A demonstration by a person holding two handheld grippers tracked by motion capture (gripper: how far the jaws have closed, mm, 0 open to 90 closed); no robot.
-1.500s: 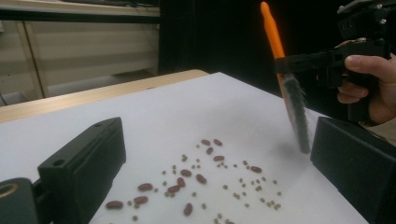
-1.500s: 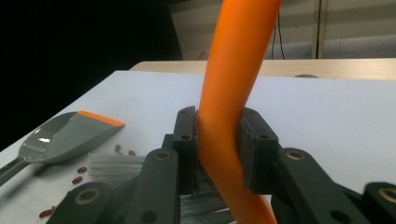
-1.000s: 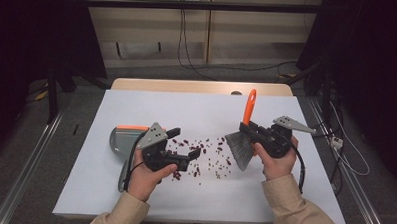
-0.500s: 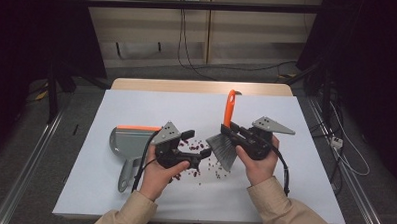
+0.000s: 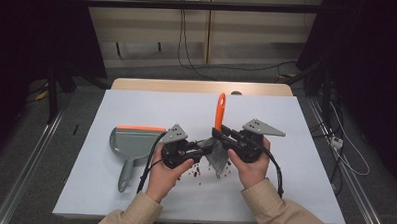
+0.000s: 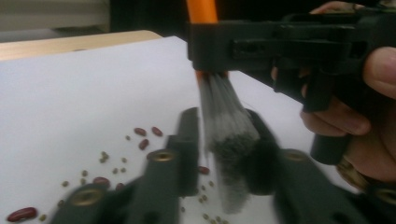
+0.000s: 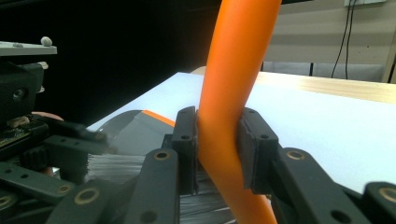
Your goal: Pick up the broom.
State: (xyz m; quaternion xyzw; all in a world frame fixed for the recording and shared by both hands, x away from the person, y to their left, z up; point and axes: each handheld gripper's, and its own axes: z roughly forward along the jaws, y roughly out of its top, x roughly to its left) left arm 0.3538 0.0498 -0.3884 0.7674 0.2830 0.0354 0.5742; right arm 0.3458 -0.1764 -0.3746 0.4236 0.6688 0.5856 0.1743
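Over the last second I have brought both hands together at mid-table: my right gripper [image 5: 224, 141] has swung in from the right, clamped on the brush [image 7: 229, 93] by its orange handle, and my left gripper [image 6: 223, 156] has slid over from beside the dustpan [image 5: 134, 143]. Its jaws now stand wide on either side of the bristles [image 6: 229, 140], not yet closed (I judge a hand-over or a regrip is coming). The beans [image 5: 198, 170] lie scattered just under the brush, near the middle of the white sheet [image 5: 293, 195]. The dustpan sits just left of my left hand. Open sheet lies beyond and to the right, with the near edge well clear.
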